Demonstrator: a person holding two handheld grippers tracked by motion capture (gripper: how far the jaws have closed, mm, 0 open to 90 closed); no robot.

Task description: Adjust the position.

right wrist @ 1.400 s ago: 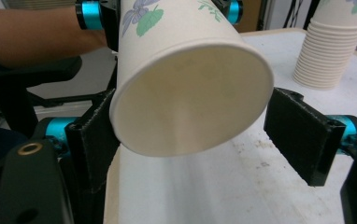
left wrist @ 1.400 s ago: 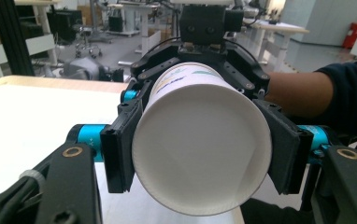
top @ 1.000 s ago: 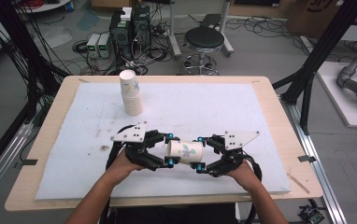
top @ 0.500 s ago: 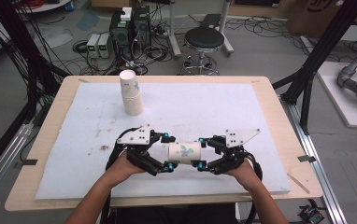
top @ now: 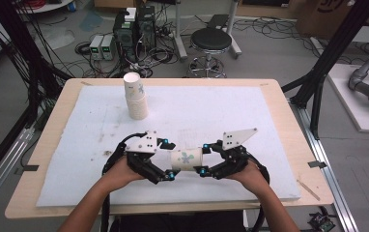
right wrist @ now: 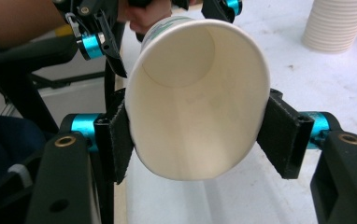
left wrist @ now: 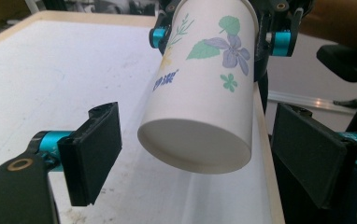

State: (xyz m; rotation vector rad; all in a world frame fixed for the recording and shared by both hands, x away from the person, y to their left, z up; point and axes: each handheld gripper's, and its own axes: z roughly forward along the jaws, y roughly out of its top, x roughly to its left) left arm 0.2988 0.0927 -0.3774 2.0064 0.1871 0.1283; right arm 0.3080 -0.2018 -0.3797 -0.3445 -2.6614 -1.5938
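Jaws of right gripper (right wrist: 197,140) are clamped on paper cup (top: 186,160) at its rim, held sideways above worktop (top: 221,111); left gripper (left wrist: 200,154) jaws apart round its base, just opened. Blue print unreadable.

Bright even light, soft shadows, slight blur

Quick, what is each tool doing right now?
Left tool: open, its pads stand clear of the paper cup.
Right tool: shut on the paper cup, near its rim.
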